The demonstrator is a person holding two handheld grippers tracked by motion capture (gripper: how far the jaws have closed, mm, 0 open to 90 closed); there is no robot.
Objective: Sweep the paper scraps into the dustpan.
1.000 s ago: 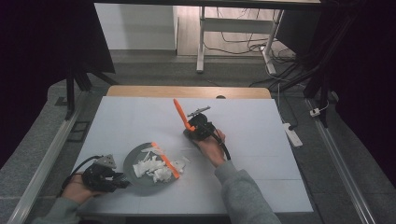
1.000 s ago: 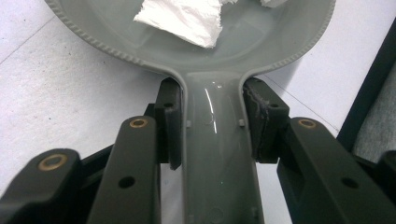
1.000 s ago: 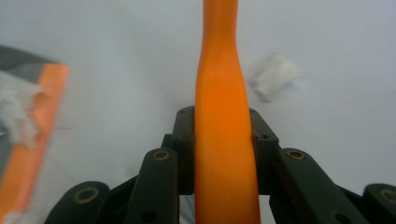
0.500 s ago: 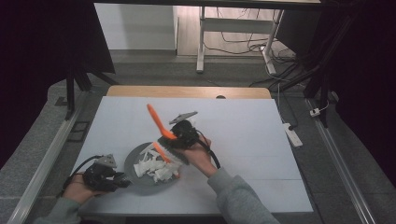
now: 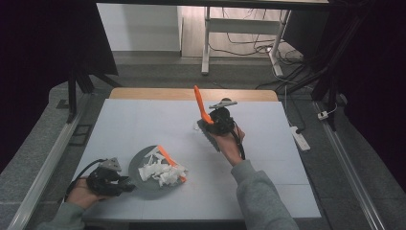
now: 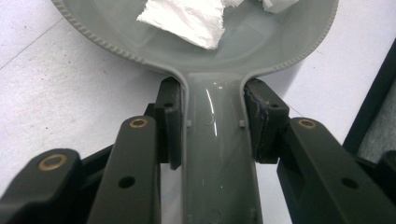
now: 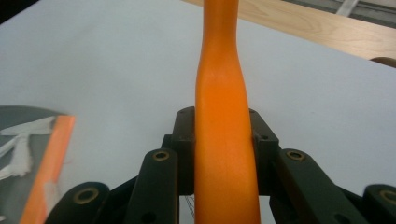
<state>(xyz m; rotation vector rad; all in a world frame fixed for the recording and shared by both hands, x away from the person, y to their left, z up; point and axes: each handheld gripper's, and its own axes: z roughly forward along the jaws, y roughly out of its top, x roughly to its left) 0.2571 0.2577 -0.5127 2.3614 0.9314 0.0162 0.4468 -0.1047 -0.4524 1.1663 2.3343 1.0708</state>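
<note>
We have the left gripper clamped on the handle of the one grey plastic dustpan at the near left, which holds several white paper scraps and an orange strip. Our right gripper pinches the single orange brush handle, raised over the table's middle. Next, we judge, comes setting it down.

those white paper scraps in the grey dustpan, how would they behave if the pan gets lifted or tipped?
The white paper scraps look thin and torn, so probably very light and floppy. They lie loose in a heap on the shallow grey dustpan, so a tilt or quick lift would likely slide or blow some off. Its glossy surface suggests little grip.
</note>
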